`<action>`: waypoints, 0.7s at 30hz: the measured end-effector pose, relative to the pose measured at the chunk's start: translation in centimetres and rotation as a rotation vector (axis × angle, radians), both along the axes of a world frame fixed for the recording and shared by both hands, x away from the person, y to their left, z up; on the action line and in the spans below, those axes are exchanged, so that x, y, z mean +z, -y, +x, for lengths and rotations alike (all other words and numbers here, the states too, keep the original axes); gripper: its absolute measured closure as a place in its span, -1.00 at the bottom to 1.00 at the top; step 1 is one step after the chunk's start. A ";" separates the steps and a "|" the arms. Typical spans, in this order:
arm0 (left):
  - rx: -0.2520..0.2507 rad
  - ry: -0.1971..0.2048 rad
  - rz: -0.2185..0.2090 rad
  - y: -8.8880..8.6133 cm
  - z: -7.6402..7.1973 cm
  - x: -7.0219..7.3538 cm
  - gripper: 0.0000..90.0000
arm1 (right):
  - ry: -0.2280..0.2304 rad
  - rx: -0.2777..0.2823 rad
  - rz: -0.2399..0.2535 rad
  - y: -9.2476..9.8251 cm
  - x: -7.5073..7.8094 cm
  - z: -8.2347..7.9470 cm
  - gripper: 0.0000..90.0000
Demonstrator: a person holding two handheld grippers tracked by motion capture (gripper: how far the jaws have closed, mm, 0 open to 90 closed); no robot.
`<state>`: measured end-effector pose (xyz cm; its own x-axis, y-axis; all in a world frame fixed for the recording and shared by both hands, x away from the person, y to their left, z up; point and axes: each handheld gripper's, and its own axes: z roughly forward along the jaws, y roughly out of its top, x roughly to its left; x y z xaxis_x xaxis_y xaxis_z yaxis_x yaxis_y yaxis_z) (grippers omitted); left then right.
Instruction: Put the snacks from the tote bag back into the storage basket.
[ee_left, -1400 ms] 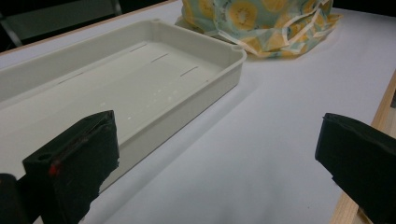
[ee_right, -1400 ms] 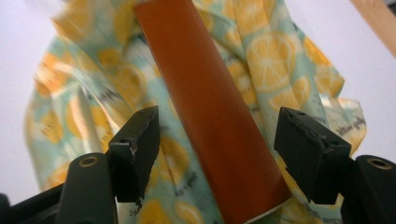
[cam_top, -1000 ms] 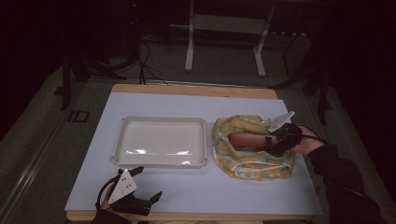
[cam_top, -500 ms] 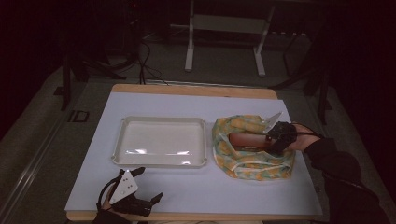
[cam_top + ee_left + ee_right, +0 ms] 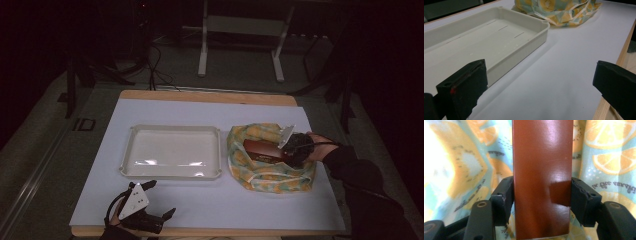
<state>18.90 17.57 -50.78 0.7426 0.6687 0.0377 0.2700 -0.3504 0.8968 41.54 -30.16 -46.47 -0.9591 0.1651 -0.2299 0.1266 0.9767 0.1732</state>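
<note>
A glossy brown box [image 5: 261,150] lies in a yellow-and-teal lemon-print fabric bag [image 5: 250,172] on the right of the table. My right gripper [image 5: 285,152] reaches into the bag from the right. Its jaws have just been closing, and its pads now press both long sides of the brown box [image 5: 541,170]. The right gripper [image 5: 541,201] has the bag's fabric [image 5: 456,162] behind it. My left gripper [image 5: 161,198] rests at the table's front edge, open, with nothing between its jaws. The left gripper [image 5: 536,85] faces the tray and the bag [image 5: 559,10].
An empty white tray [image 5: 170,173] sits mid-table, left of the bag; its near wall [image 5: 534,37] is close to my left jaw. The white table top [image 5: 225,205] has a wooden edge. Beyond the table are dark floor, cables and stand legs.
My right gripper has edged slightly left onto the brown box inside the bag. The left gripper has stayed where it was.
</note>
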 end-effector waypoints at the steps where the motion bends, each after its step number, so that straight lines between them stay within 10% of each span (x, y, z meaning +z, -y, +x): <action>1: 0.001 0.000 0.001 0.0 0.0 0.0 -1.00 | 0.000 0.009 0.002 0.1 0.1 0.0 -0.08; 21: -0.003 -0.002 0.002 0.0 0.0 0.0 -1.00 | -0.011 0.051 0.045 1.3 2.3 -0.5 -0.05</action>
